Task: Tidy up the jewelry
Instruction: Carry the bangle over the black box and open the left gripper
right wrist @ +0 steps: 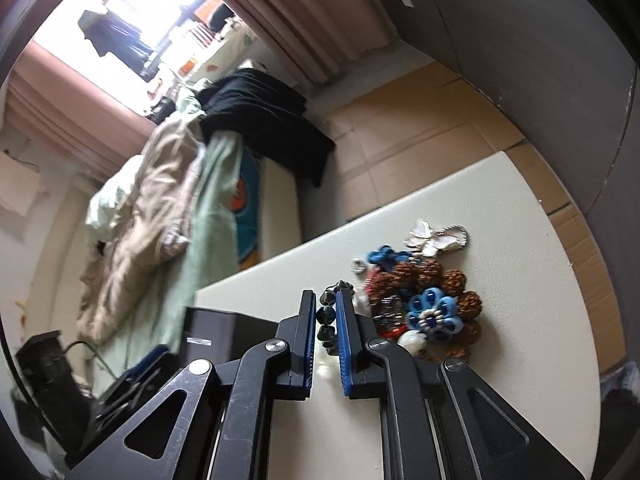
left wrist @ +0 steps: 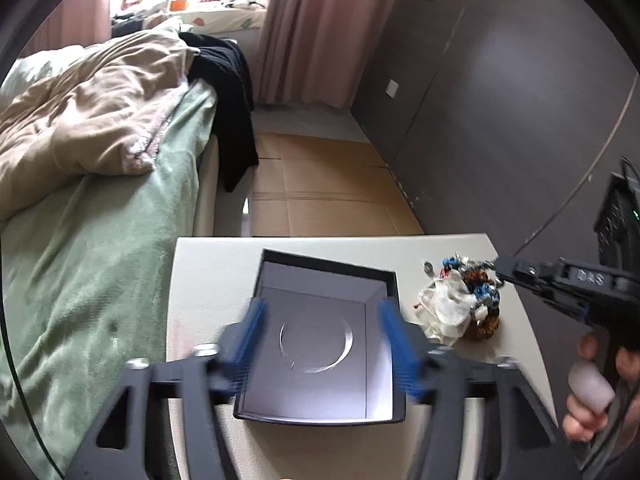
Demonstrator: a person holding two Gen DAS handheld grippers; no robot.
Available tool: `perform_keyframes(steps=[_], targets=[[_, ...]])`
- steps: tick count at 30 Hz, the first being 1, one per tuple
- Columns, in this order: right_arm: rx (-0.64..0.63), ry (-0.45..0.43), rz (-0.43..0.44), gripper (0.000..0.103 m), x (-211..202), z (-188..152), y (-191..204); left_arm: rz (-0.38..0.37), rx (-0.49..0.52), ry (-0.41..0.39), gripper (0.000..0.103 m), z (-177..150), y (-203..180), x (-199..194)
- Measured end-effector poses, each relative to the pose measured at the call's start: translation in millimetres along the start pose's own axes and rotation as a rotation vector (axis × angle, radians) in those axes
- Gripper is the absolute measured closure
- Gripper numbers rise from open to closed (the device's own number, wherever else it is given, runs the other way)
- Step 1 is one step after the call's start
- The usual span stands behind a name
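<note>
Two grippers work over a pale table point(left wrist: 208, 264). Left gripper point(left wrist: 322, 344) hangs with its blue pads spread wide above an open dark box point(left wrist: 320, 280), which holds a thin silver bangle point(left wrist: 316, 346) lying flat on its floor. Right of the box sits a jewelry pile point(right wrist: 420, 300): brown beads, blue fabric flowers, a white butterfly piece. Right gripper point(right wrist: 324, 328), pressed nearly together, pinches a dark bead strand point(right wrist: 326, 316) at the pile's left edge, a hand point(left wrist: 592, 396) gripping its handle
</note>
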State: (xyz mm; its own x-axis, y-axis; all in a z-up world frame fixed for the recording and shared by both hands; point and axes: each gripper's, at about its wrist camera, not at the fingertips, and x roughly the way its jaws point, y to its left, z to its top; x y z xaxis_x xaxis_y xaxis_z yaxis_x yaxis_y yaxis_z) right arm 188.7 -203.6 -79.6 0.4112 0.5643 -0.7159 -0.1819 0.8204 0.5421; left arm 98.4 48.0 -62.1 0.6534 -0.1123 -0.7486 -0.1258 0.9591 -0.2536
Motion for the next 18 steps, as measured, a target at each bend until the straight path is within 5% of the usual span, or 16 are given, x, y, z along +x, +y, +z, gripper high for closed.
perform_keyframes(steps=[2,18], targets=[[-0.010,-0.013,0.022,0.091,-4.3,-1.1,6.1,-0.021,-0.030,-0.022,0.009,2.4,5.3,-5.6],[-0.094,-0.064,0.258,0.091,-19.3,-23.3,65.7,-0.007,-0.126,-0.091,0.009,12.2,43.6,-30.3]])
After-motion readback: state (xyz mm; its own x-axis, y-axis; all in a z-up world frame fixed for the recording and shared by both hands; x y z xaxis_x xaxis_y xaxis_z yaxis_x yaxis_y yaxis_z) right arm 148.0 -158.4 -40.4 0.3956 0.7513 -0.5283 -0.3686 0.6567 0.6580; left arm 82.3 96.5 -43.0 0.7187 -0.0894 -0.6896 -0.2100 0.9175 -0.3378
